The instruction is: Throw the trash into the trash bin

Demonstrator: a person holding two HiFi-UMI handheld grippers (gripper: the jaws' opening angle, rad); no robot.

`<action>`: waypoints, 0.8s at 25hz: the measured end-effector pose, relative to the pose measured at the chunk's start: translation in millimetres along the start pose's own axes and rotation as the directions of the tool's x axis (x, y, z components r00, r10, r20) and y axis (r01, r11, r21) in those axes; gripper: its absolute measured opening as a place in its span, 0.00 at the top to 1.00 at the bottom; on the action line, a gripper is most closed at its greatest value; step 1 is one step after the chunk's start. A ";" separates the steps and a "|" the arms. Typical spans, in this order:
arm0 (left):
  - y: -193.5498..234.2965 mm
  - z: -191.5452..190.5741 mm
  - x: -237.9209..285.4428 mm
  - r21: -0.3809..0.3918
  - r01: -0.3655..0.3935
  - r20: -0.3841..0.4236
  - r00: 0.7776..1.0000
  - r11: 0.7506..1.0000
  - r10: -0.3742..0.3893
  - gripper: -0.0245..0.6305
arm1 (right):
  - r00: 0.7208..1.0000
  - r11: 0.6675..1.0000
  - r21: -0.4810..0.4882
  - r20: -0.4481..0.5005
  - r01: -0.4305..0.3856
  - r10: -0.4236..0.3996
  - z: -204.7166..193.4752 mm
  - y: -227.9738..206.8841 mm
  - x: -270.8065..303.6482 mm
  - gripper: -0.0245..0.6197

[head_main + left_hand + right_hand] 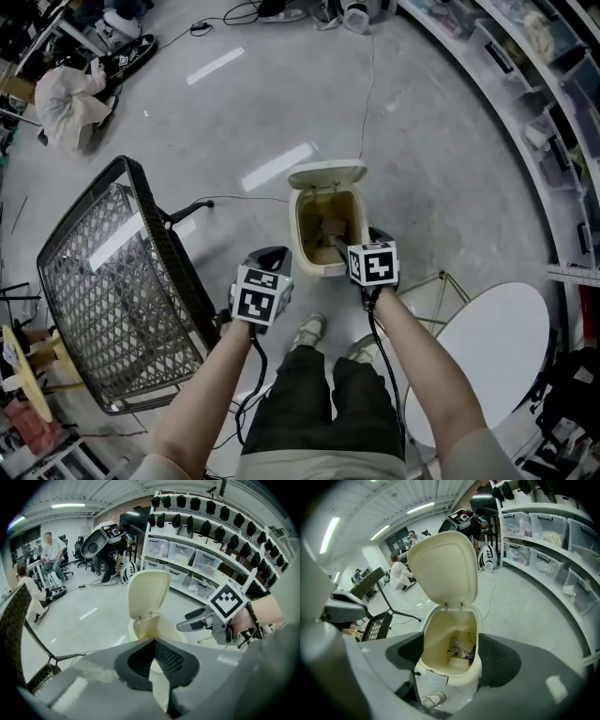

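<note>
My right gripper (452, 656) spread wide and empty at the mouth of the bin (449, 676), lid (443, 569) up, trash (461, 649) lying inside, my left gripper (154, 651) closed on nothing just beside the bin, mesh chair (112, 281) further left.

Trash (461, 648) inside open cream bin (453, 677)

1 trash bin (306, 234), 1 mesh chair (112, 281), 1 white table (497, 347), 2 grippers: left gripper (270, 256), right gripper (356, 240)
</note>
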State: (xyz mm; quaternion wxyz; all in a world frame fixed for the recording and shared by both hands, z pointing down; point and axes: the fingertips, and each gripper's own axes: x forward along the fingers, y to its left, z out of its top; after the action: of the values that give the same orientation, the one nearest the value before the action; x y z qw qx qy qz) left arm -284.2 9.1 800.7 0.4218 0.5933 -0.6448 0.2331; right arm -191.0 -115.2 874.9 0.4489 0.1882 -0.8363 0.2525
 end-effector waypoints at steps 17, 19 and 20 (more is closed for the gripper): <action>-37.1 107.3 -129.8 0.110 -0.033 0.192 0.981 0.993 0.011 0.96 | 0.951 0.998 -0.062 0.308 -0.018 0.036 101.4 41.6 -221.5 0.70; -42.5 115.7 -148.7 0.142 -0.062 0.206 0.978 0.988 0.032 0.96 | 0.933 0.997 -0.068 0.355 -0.029 0.051 111.1 51.3 -256.5 0.73; -46.4 121.6 -159.0 0.156 -0.076 0.221 0.974 0.985 0.040 0.96 | 0.925 0.997 -0.071 0.374 -0.039 0.063 115.3 56.4 -273.6 0.77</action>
State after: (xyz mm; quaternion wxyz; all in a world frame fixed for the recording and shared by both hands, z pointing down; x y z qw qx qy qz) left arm -281.6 -6.6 595.8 0.2918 0.6286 -0.6828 0.2314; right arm -153.1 -114.0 575.1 0.2795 0.1970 -0.9188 0.1974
